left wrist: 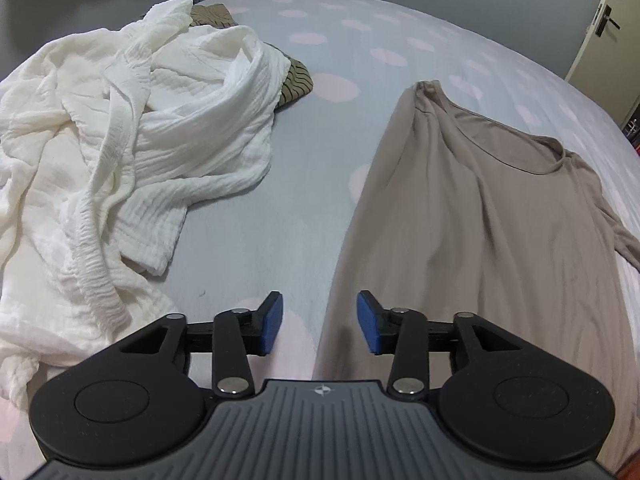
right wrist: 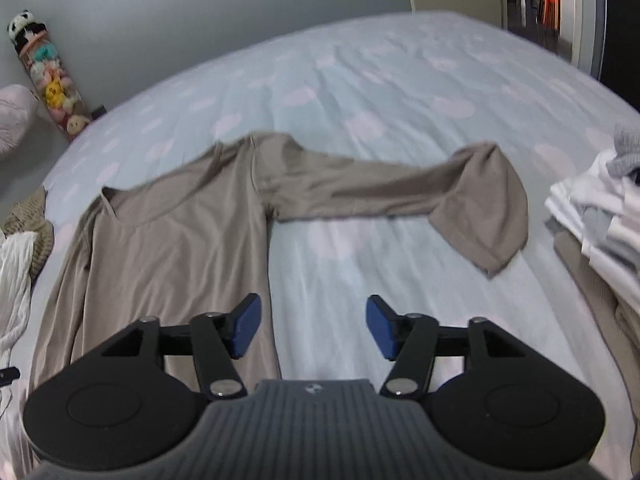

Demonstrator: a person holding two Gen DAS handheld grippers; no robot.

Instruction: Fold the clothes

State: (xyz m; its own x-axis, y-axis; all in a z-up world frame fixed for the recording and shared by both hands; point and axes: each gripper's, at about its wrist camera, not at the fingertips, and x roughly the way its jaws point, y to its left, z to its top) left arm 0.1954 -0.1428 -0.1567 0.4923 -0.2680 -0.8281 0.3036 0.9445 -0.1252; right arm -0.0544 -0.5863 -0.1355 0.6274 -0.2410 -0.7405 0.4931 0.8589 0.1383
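Note:
A taupe long-sleeved top (left wrist: 480,216) lies spread flat on the bed, neckline away from me. My left gripper (left wrist: 320,322) hovers open over its left side edge, blue pads (left wrist: 272,322) apart with nothing between them. In the right wrist view the same top (right wrist: 172,240) lies to the left, its right sleeve (right wrist: 400,196) stretched out sideways with the cuff end bent back toward me. My right gripper (right wrist: 312,326) stands open over the top's right side edge, holding nothing.
A crumpled white garment (left wrist: 120,152) lies heaped at the left over a striped olive piece (left wrist: 296,80). A stack of folded clothes (right wrist: 600,216) sits at the right. The bed sheet (left wrist: 280,220) is pale blue with pink dots. Plush toys (right wrist: 52,84) lean on the wall.

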